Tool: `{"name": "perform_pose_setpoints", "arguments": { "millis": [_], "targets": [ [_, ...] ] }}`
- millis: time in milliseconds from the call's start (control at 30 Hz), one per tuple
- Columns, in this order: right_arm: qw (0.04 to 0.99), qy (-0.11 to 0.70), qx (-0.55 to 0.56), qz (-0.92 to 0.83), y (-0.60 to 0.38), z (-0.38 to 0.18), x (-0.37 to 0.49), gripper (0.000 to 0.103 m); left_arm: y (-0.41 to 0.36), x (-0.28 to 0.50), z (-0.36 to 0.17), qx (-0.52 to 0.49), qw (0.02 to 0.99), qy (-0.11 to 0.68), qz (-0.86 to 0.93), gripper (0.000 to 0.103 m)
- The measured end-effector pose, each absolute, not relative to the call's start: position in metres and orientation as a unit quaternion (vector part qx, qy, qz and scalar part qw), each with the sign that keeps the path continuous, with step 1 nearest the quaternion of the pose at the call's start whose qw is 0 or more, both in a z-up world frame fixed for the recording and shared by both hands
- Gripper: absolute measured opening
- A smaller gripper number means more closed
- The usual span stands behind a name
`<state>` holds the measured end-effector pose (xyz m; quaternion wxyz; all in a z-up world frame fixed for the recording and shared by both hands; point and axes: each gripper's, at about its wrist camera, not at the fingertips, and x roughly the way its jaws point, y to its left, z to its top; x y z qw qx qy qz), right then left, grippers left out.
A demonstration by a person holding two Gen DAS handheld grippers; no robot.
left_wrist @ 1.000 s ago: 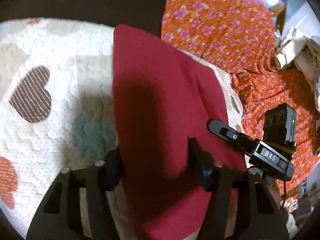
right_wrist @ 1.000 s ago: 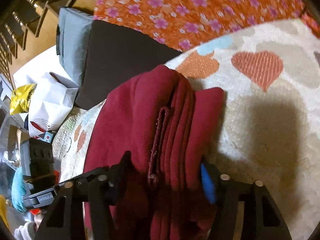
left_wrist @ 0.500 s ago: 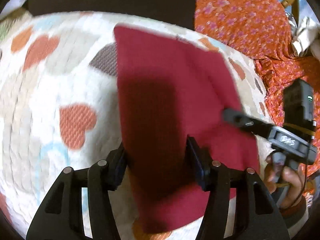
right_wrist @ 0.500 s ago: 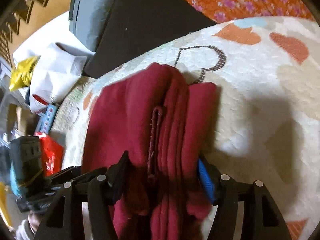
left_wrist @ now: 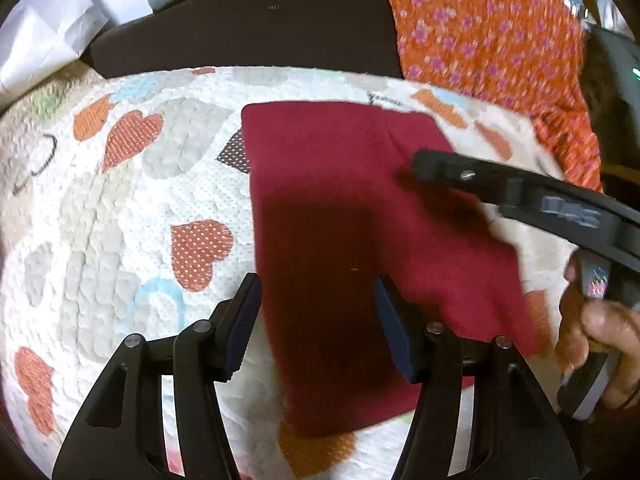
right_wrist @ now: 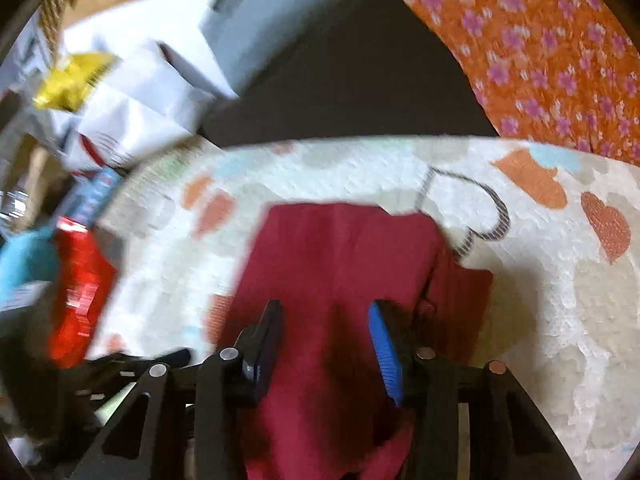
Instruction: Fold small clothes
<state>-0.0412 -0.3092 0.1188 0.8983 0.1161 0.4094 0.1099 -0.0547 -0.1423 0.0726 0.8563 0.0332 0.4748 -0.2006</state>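
My left tongs (left_wrist: 316, 312) and right tongs (right_wrist: 326, 340) both gape apart above the folded maroon garment (left_wrist: 340, 208) lying flat on the heart-print quilt (left_wrist: 120, 220), its long axis running straight ahead of me.

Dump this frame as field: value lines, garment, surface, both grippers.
garment: dark red cloth, folded, lying flat
surface: heart-print quilt
left gripper: jaws open, over the cloth's near part
right gripper: jaws open, cloth between and below the fingers
beyond quilt: orange floral fabric, black cushion
image: right wrist view motion-blurred
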Motion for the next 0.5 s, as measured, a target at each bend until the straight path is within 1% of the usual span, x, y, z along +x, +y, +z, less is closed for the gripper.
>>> {"name": "perform_pose_setpoints", "arguments": {
  "millis": [67,100,200,267,367,500],
  "targets": [
    [0.889,0.431,0.123,0.093,-0.318,0.097,-0.031,0.031,-0.145,-0.052,0.066,0.041,0.858,0.472,-0.199,0.058],
    [0.89,0.427,0.133,0.091,-0.324,0.09,-0.03,0.03,-0.145,-0.051,0.065,0.04,0.857,0.473,-0.2,0.058],
    [0.891,0.413,0.157,0.101,-0.332,0.092,-0.036,0.03,-0.148,-0.049,0.065,0.046,0.861,0.467,-0.195,0.058],
    [0.891,0.415,0.152,0.103,-0.332,0.1,-0.045,0.03,-0.15,-0.048,0.066,0.053,0.863,0.464,-0.193,0.058],
    [0.899,0.397,0.15,0.112,-0.328,0.117,-0.072,0.032,-0.147,-0.05,0.067,0.049,0.866,0.461,-0.186,0.058],
    [0.907,0.389,0.119,0.105,-0.315,0.114,-0.108,0.032,-0.147,-0.052,0.068,0.051,0.873,0.453,-0.174,0.058]
  ]
}}
